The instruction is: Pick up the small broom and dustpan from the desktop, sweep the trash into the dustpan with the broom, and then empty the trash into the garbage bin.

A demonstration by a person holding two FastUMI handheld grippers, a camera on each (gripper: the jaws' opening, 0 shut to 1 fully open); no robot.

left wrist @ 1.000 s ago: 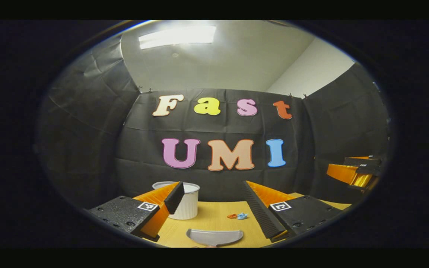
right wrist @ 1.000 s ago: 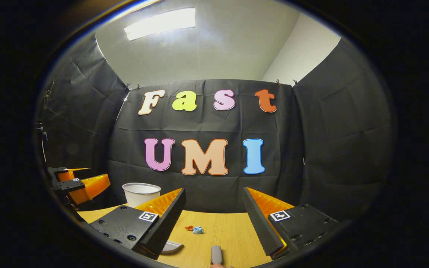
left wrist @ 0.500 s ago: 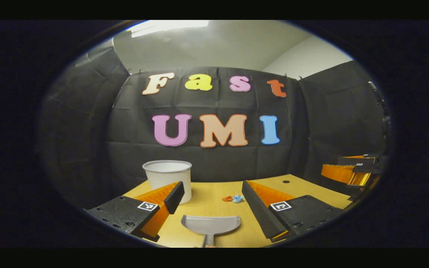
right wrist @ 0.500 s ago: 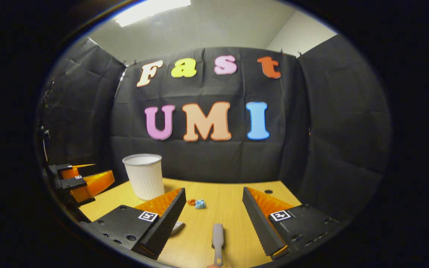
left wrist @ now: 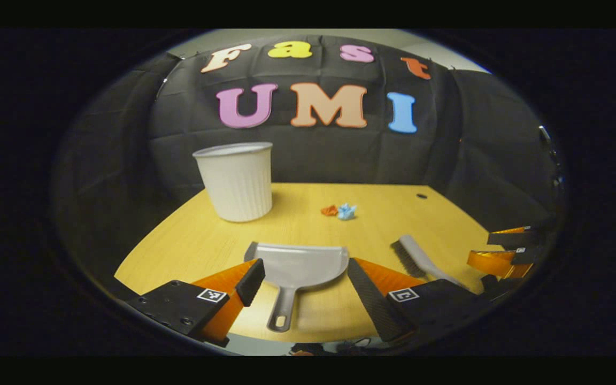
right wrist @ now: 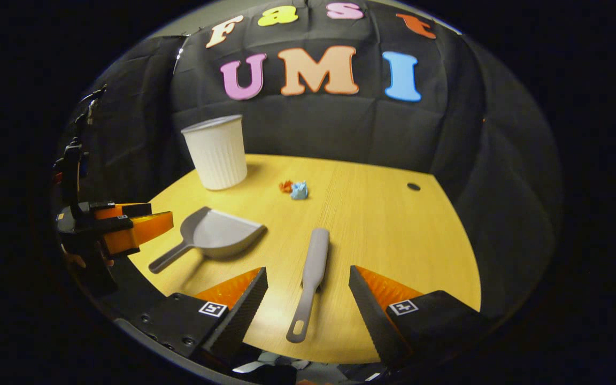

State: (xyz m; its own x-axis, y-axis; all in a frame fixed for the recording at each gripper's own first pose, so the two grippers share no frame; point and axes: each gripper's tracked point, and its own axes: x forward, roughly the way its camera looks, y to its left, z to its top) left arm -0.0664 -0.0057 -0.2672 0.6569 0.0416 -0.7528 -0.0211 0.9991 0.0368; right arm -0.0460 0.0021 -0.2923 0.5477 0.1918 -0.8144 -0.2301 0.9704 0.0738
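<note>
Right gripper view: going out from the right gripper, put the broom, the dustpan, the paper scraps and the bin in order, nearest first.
From the right gripper, with its fingers apart:
1. Broom, lying straight ahead, handle end between the fingers.
2. Dustpan, ahead and to the left.
3. Paper scraps, mid-table, beyond the broom.
4. Bin, upright at the far left of the table.

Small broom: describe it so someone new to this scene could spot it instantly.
Start from the yellow wooden desktop, where a white ribbed plastic garbage bin stands at the far left. Nearer the front edge lie two grey plastic items: the scoop-shaped grey dustpan on the left, the small grey broom to its right. The broom is the long narrow one, with a hang-hole at its handle end.
</note>
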